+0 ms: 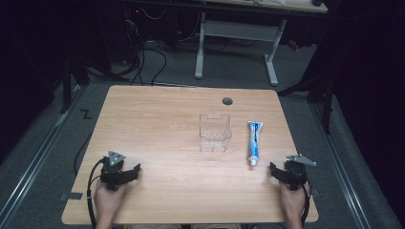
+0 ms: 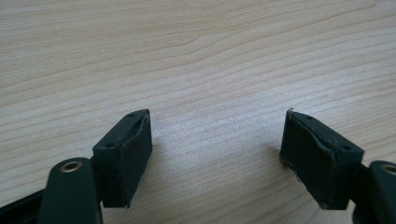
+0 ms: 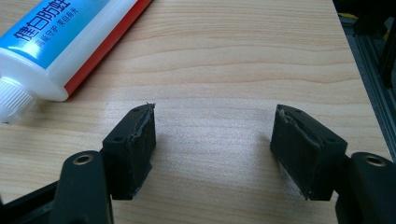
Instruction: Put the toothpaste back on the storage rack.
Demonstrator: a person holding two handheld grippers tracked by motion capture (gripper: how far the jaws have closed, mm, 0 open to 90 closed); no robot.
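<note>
High view: glossy toothpaste tube (image 1: 253, 142) beside clear square plastic box (image 1: 215, 132).

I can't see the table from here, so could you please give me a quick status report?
Both tongs open, empty: left, right. White-and-blue toothpaste tube flat beside clear plastic box, untouched. Nothing between right tongs and tube.
</note>
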